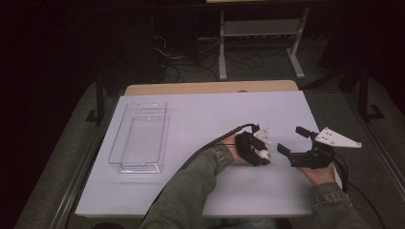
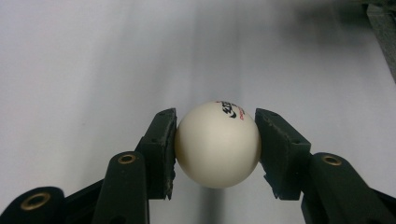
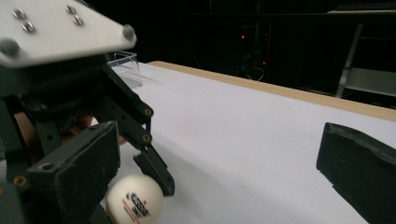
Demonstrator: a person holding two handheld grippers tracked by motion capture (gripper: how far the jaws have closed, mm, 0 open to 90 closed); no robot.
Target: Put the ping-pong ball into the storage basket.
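One round ball [image 2: 217,144], smooth and creamy white, with tiny black and red print on top. Squeezed tight between the two flat black pads [image 2: 161,151] of the left gripper [image 1: 261,155], just above the smooth white table [image 1: 191,114]. Two black grippers in all. Right gripper [image 1: 292,139] wide open, nothing in it, just beside the ball. One clear plastic tray [image 1: 138,138], a long box shape with see-through walls, far off to the left.
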